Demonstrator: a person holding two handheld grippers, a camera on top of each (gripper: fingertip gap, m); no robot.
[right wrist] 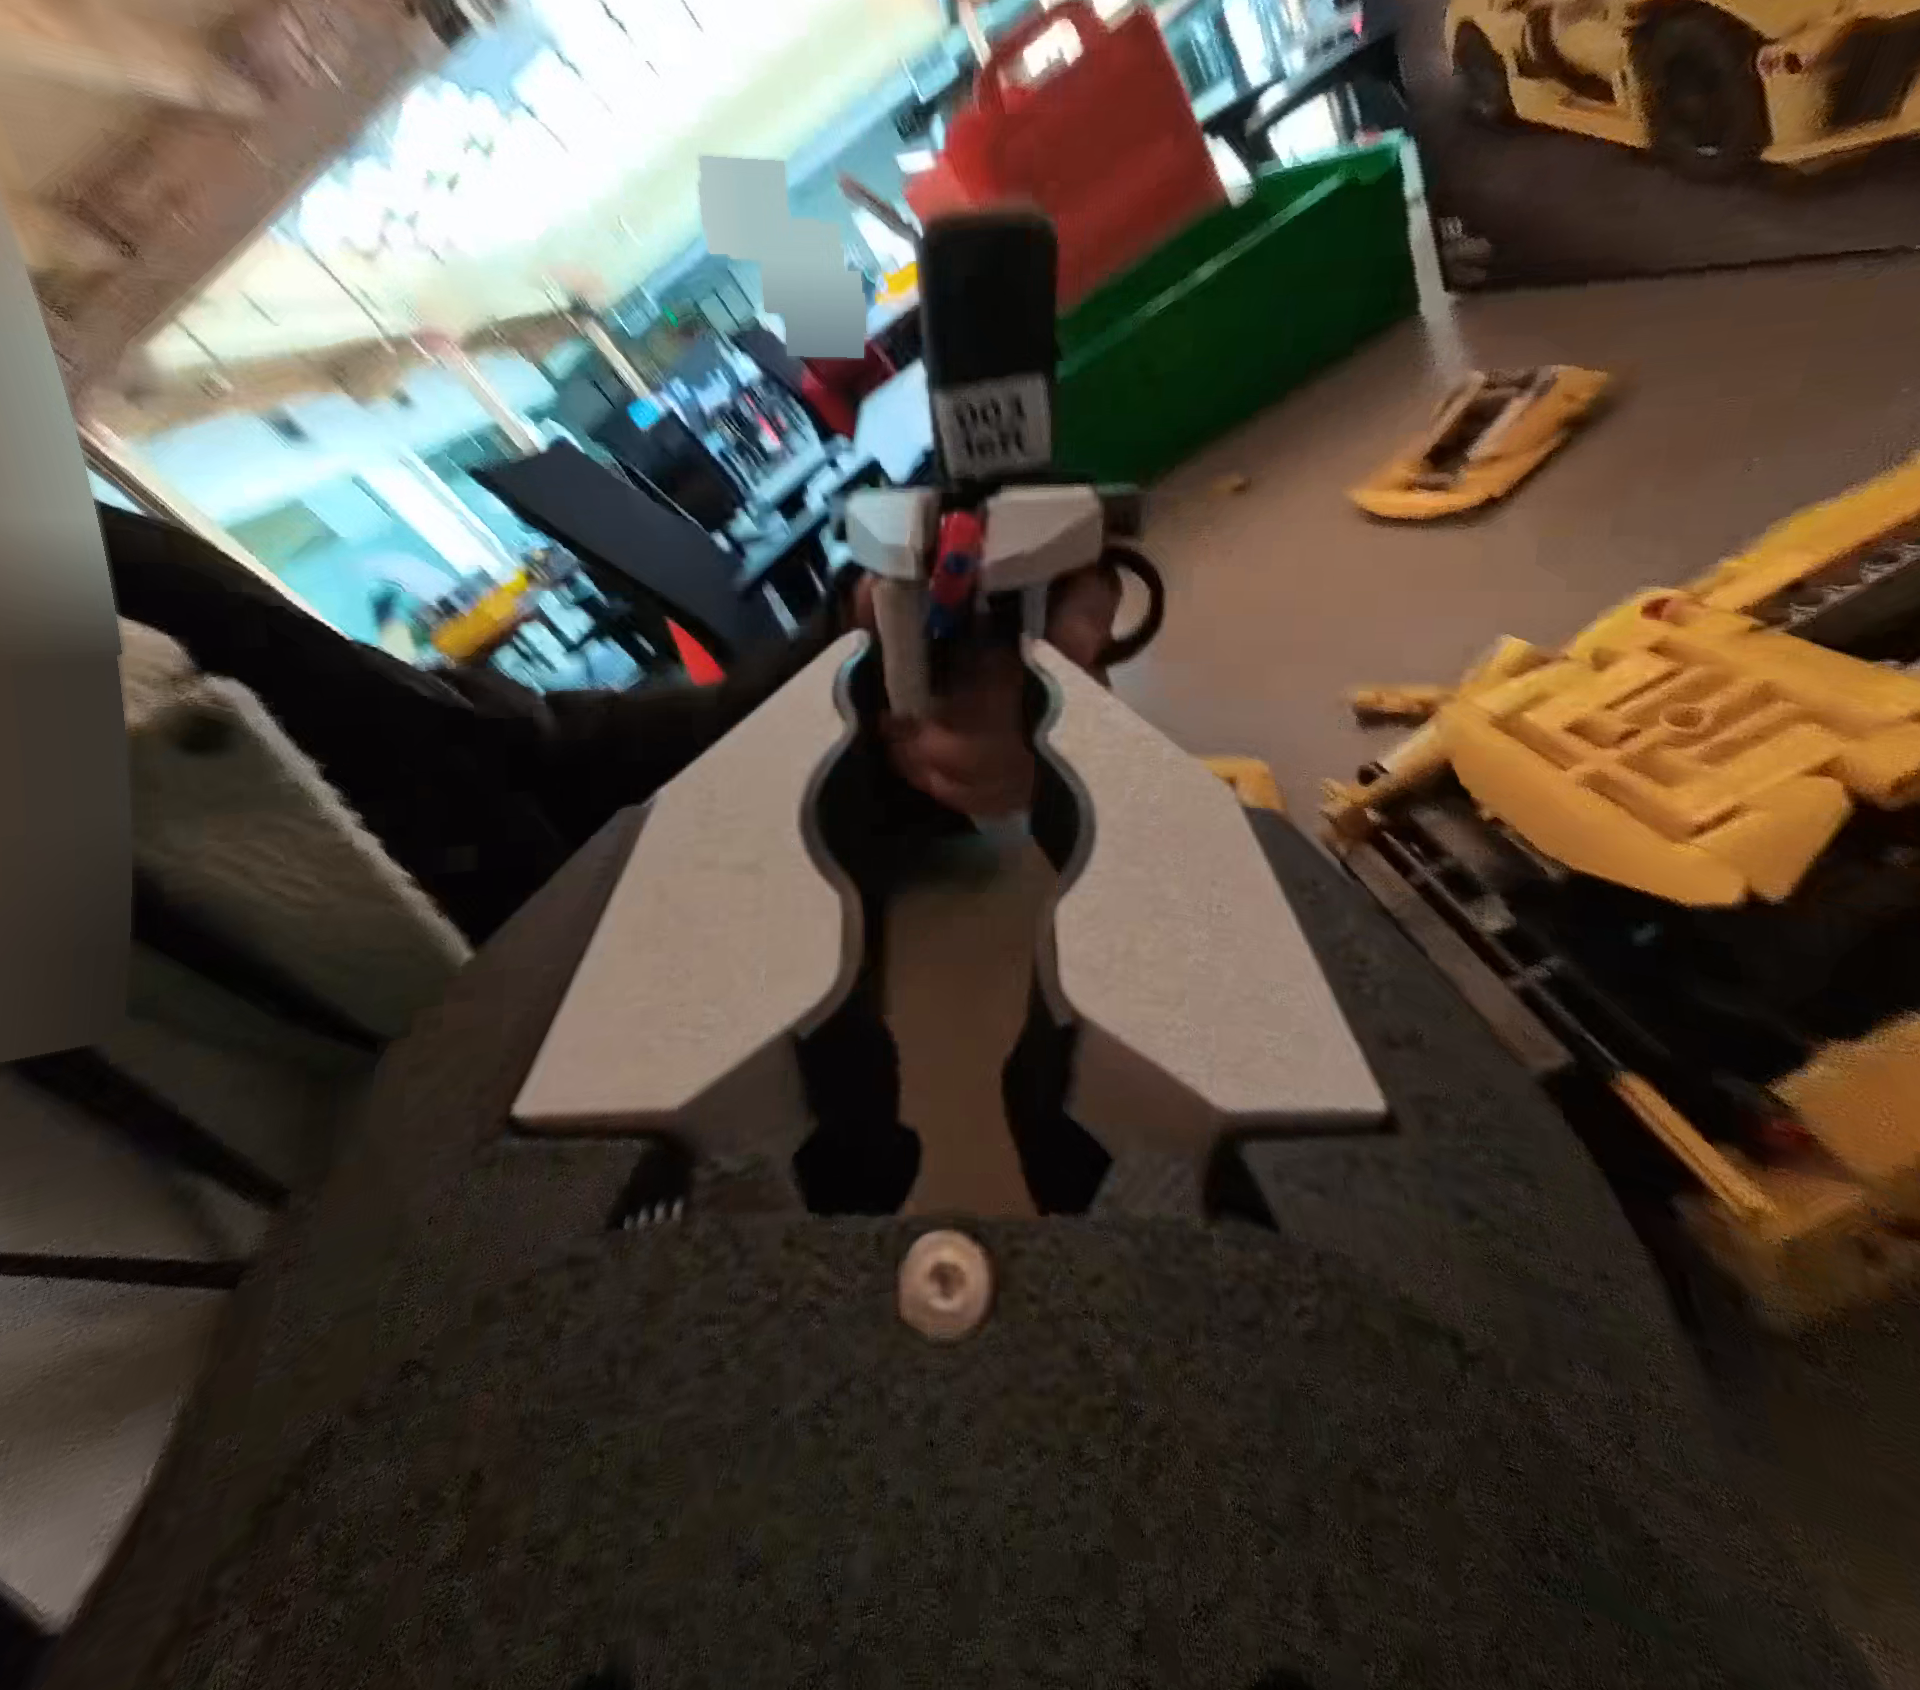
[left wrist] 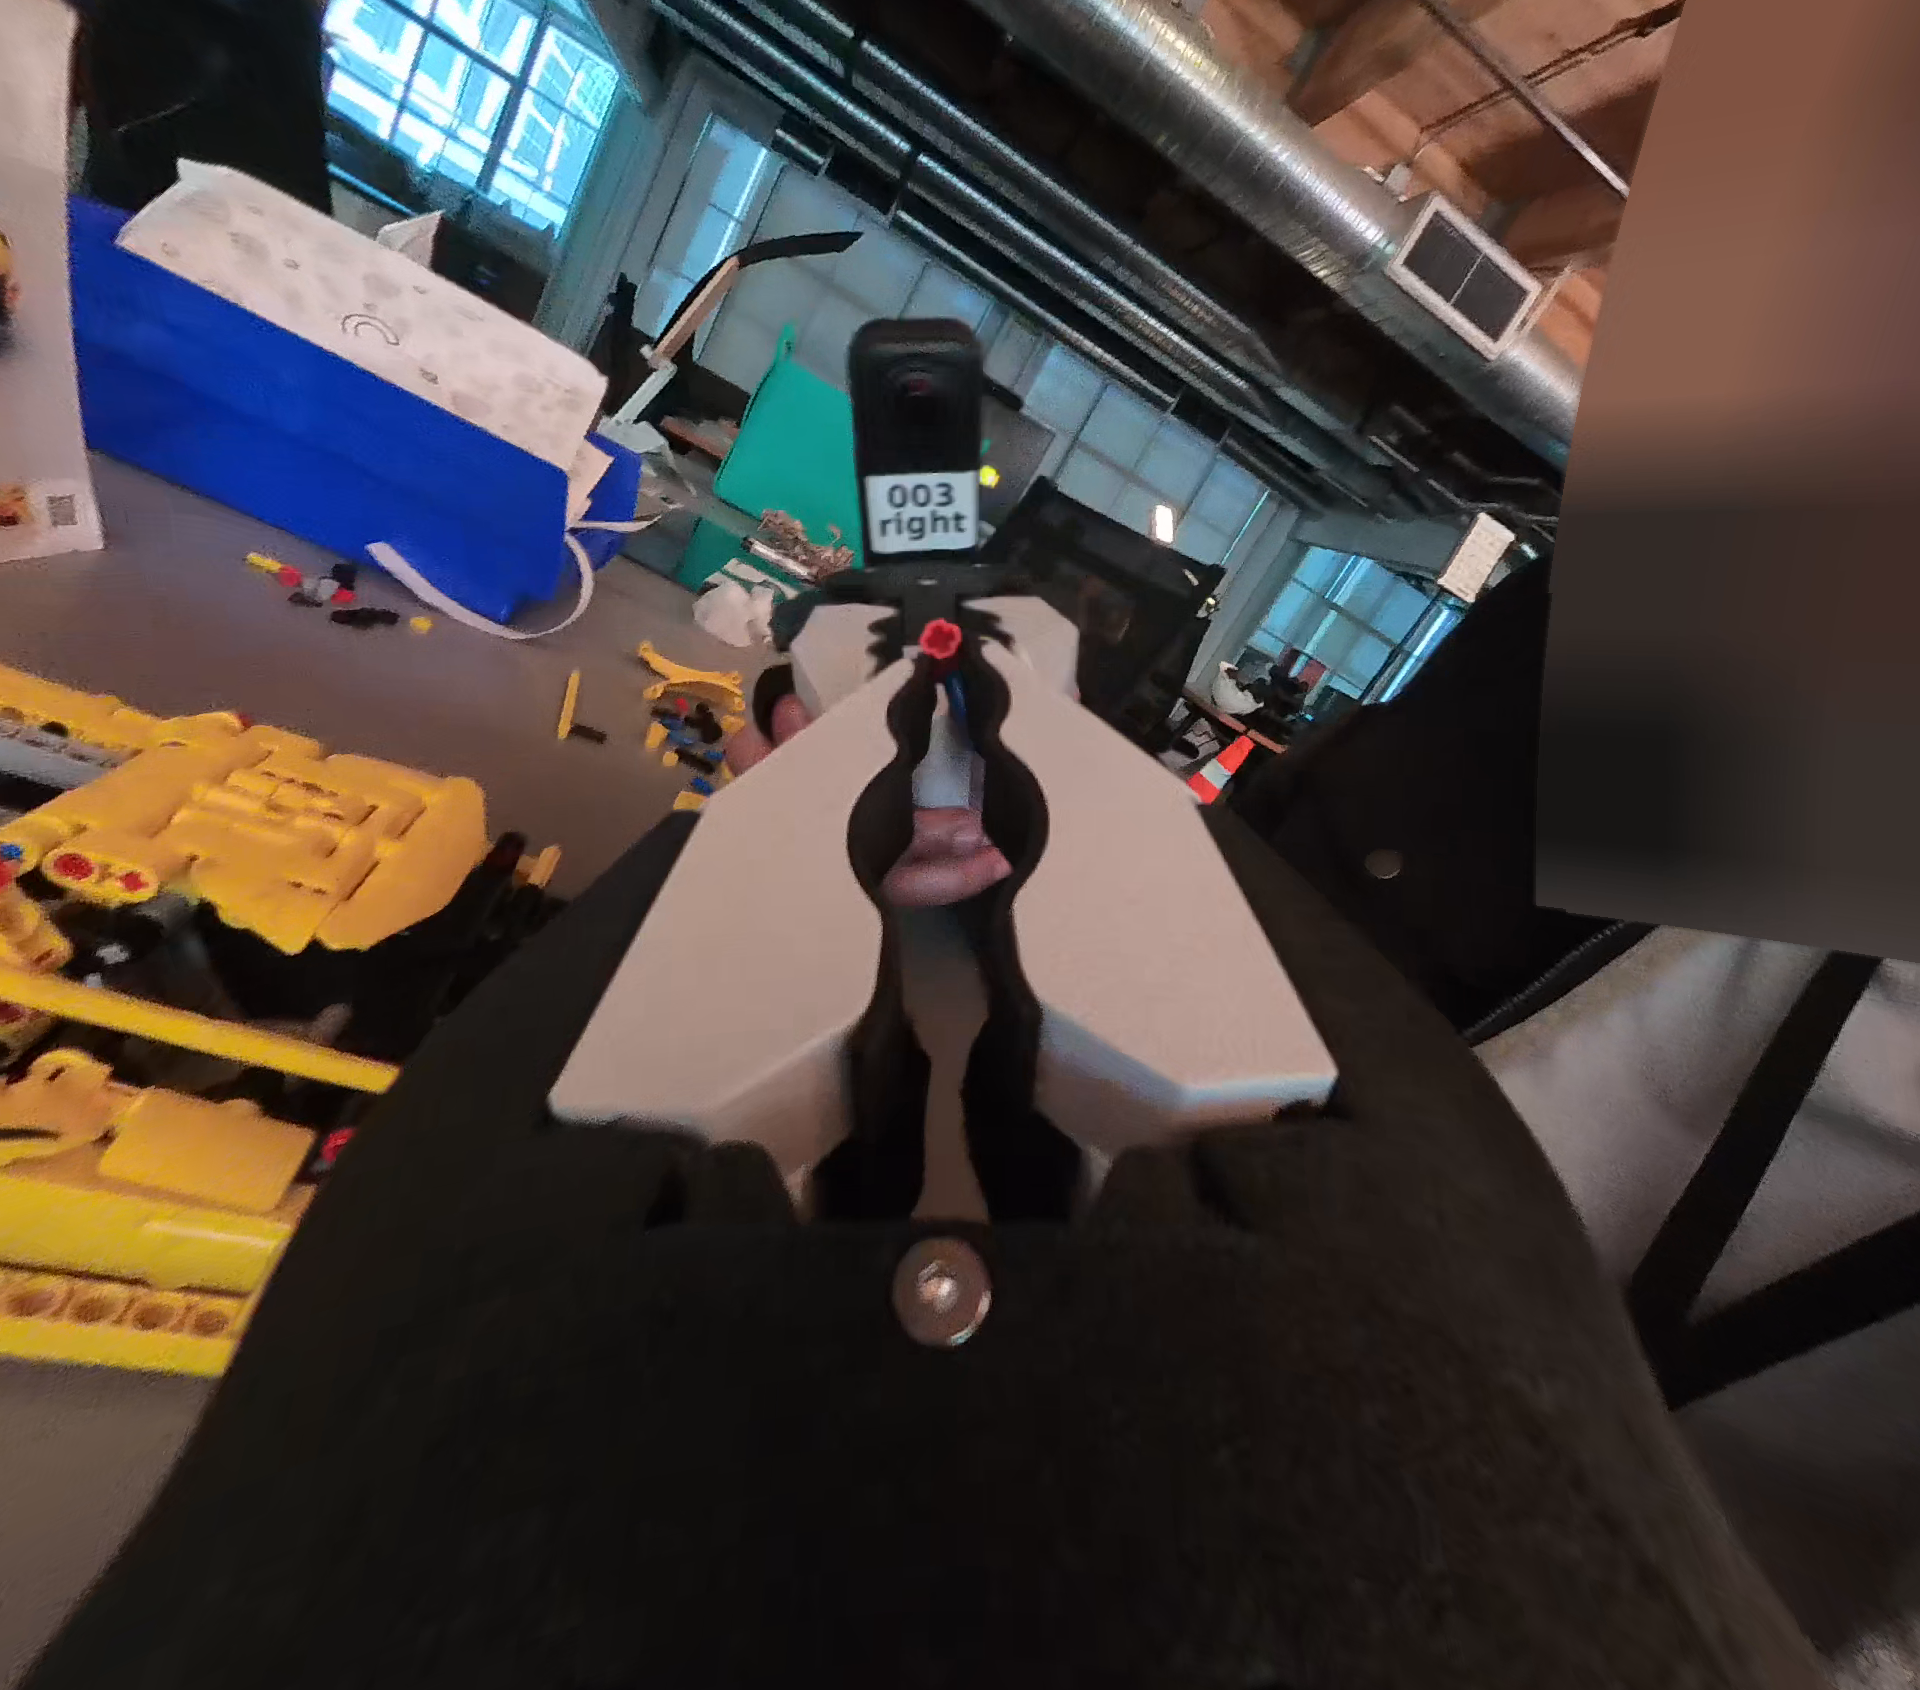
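Observation:
My two grippers face each other above a grey table (left wrist: 312, 664). My left gripper (left wrist: 940, 661) is shut at its tips on a small red piece (left wrist: 940, 634) with a blue pin (left wrist: 956, 690) below it. In the right wrist view this red and blue piece (right wrist: 956, 560) sits between the left gripper's grey fingers (right wrist: 883, 534). My right gripper (right wrist: 943, 653) is open and empty, a short way from the piece. It shows in the left wrist view (left wrist: 935, 638) with its fingers either side of the piece, a black camera (left wrist: 914, 414) above them.
A part-built yellow brick car (left wrist: 260, 830) (right wrist: 1621, 767) lies on the table beside both grippers. Loose small pieces (left wrist: 332, 591), a yellow panel (right wrist: 1486, 445), a blue bin (left wrist: 291, 435), a green bin (right wrist: 1247, 310), a red bag (right wrist: 1081, 134) and a car-picture box (right wrist: 1662, 30) lie farther off. Only a small space, under 4 cm, lies between the two pairs of fingers.

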